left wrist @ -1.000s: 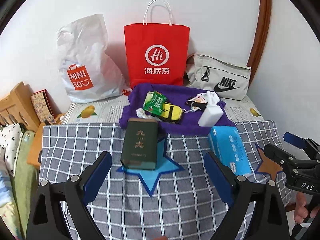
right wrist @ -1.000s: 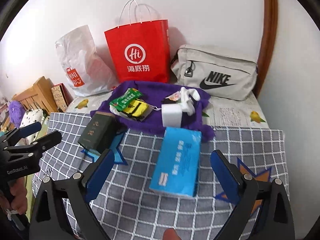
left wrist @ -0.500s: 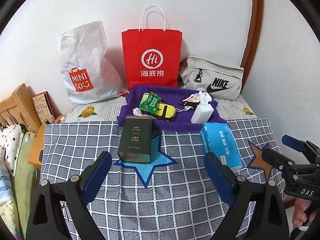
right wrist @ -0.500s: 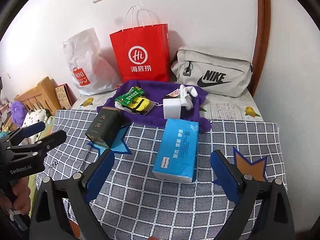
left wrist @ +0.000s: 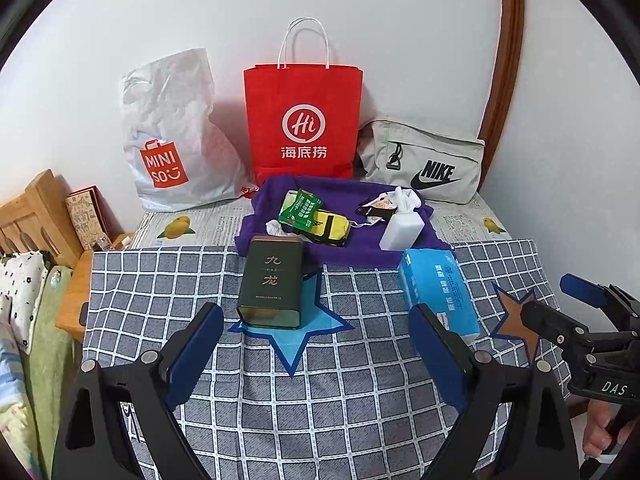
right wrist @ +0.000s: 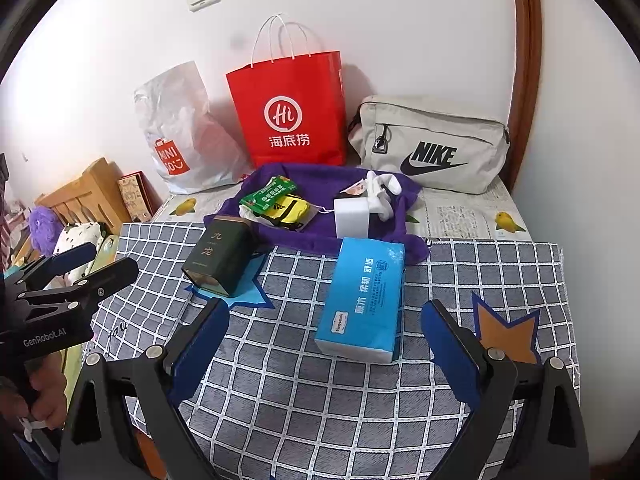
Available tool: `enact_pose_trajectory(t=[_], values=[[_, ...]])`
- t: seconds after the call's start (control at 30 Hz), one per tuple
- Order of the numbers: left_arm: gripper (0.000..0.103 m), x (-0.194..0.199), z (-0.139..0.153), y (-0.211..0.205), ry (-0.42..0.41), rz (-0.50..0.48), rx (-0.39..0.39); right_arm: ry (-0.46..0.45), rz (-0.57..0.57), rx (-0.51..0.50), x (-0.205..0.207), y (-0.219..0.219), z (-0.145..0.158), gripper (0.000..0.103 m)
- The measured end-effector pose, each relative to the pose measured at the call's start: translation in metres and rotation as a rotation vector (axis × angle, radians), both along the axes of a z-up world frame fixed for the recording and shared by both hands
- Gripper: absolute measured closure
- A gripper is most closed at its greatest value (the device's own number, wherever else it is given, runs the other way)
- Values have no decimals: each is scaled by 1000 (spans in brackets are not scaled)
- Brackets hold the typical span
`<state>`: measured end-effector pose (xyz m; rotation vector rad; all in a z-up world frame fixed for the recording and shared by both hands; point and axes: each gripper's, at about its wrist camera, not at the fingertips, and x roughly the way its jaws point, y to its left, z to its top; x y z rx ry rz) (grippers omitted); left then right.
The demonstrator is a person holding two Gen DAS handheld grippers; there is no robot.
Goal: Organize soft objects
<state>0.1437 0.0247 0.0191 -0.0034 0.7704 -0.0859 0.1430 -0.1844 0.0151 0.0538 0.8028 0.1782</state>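
A purple cloth (left wrist: 344, 248) (right wrist: 320, 236) lies at the back of the checked table and carries a green packet (left wrist: 301, 209), a yellow-black item (left wrist: 332, 227), a white block (left wrist: 401, 227) and a white sock (right wrist: 382, 188). A blue tissue pack (left wrist: 438, 288) (right wrist: 362, 300) lies on the checked cloth. A dark green tin (left wrist: 272, 282) (right wrist: 218, 256) lies on a blue star. My left gripper (left wrist: 316, 354) is open and empty, in front of the tin. My right gripper (right wrist: 324, 352) is open and empty, in front of the tissue pack.
A red paper bag (left wrist: 304, 128), a white Miniso bag (left wrist: 172, 136) and a grey Nike bag (left wrist: 424, 164) stand against the back wall. A wooden headboard (left wrist: 32, 216) and bedding are on the left. An orange star (right wrist: 508, 332) marks the cloth at right.
Both grippers have pulled back and risen, so the table looks smaller and farther. Nothing on the table has moved. Both stay open.
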Motion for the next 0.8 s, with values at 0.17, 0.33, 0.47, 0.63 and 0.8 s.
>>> enact_pose_trajectory(t=[0.17, 0.33, 0.47, 0.63, 0.8], values=[[9, -1, 2, 0, -4, -2, -3, -2, -3, -2, -1, 0, 1, 7], [9, -1, 2, -1, -2, -3, -1, -3, -3, -3, -2, 0, 2, 7], [9, -3, 2, -2, -5, -2, -1, -3, -5, -1, -3, 0, 3, 7], [9, -4, 3, -1, -6, 0, -3, -6, -8, 1, -3, -1, 3, 7], [9, -5, 3, -2, -6, 0, 0, -6, -8, 2, -4, -2, 3, 7]])
